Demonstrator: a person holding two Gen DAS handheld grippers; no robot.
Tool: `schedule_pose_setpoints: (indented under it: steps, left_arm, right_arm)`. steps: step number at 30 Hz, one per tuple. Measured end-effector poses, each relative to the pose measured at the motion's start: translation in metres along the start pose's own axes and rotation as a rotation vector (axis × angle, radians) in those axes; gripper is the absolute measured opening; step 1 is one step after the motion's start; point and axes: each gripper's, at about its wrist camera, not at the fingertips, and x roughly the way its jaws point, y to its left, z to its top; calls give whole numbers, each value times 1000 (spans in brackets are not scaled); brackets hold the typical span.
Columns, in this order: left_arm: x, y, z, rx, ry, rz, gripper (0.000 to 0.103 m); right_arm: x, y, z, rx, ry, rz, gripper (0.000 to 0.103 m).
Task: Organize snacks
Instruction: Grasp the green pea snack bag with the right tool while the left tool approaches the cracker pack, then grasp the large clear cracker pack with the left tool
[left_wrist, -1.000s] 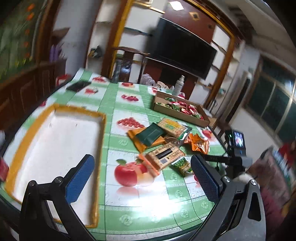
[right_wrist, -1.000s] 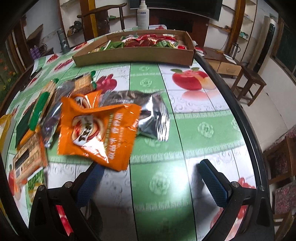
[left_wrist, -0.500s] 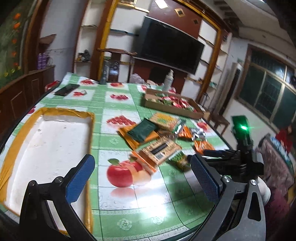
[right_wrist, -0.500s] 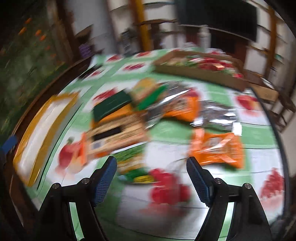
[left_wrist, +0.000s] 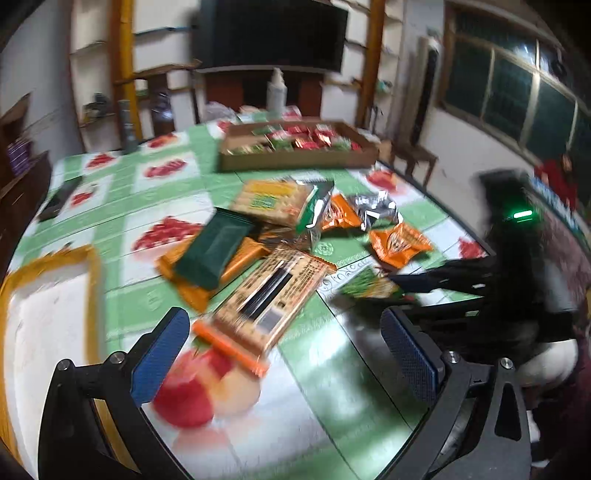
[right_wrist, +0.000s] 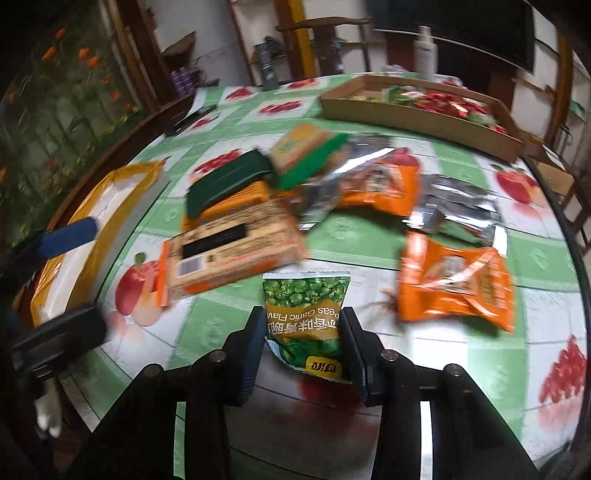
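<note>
My right gripper is shut on a green bag of garlic peas, low over the table; it also shows in the left wrist view. My left gripper is open and empty above a tan cracker pack. A pile of snacks lies in the middle: a dark green pack, a yellow-green pack, orange bags and silver bags. A white tray with a yellow rim lies at the left.
A cardboard box holding red and green packets stands at the far side. A white bottle stands behind it. A dark phone lies far left. The round table's edge curves at the right.
My right gripper has swung left across the table and closed on the green pea bag. My left gripper has turned right, from the tray toward the snack pile.
</note>
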Motion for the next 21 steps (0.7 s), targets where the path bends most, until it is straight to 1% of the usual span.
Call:
schedule_pose_setpoints:
  steps: [2,3,5,7,8,9,10,11,12,14,17,19,21]
  left_arm:
    - [19,1,7,5,38,-10,103]
    - [27,3,10,-2,56,-21,103]
    - [40,10,13,-30,87,-48,103]
    - [52,15,11,-50,123,-61,103]
    - [56,16,9,-49,138,-59,99]
    - [59,14,5,-33,159,-45,84]
    - [63,11,1,-10,186,-29,62]
    - [65,8,-4,10,207,-16,62]
    - [62,5,-5,32,198,-5,57]
    - [57,-1,-9,41,214,-15,56]
    - [52,-5,-7,37,203,-6,56]
    - [56,-6,-1,23,192,-3,57]
    - [64,-6,3,11,199,-2,57]
  right_arm:
    - [-4,-16,-4,45,-2,24,43]
    - [-4,-25,-7,73,2,49,45]
    - [-6,-41,-9,145,1,124,44]
    - [-6,-51,-8,182,2,164,44]
    - [-6,-52,-7,188,0,174,44]
    - [-6,-52,-7,189,-2,175,44]
    - [-5,-51,-6,185,-3,172,44]
    - [-5,-48,-5,177,-4,168,44]
    - [-5,-46,-5,167,-3,167,44]
    - [-4,-44,-6,152,0,162,44]
    - [-2,-43,-6,138,1,162,44]
    - [-1,-41,-7,131,0,158,46]
    - [-1,-40,-7,125,1,157,48]
